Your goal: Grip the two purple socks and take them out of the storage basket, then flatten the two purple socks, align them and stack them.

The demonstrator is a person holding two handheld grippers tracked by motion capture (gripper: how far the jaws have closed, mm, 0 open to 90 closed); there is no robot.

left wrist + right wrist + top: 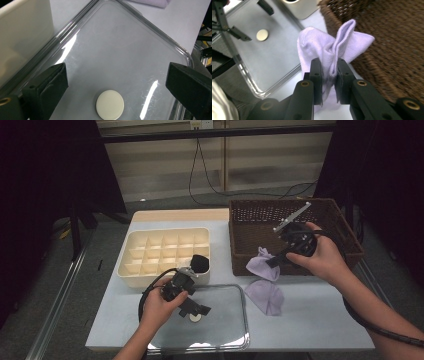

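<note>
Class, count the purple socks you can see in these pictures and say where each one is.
2. One sock is pinched in the right gripper beside the wicker basket; the other sock lies flat on the table just below it. More may lie hidden inside the basket.

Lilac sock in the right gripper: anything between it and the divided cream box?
Nothing visible blocks it. The right gripper is shut on the lilac sock beside the wicker basket. Between it and the divided cream box lies only bare table. The left gripper hovers lower, over the clear tray.
</note>
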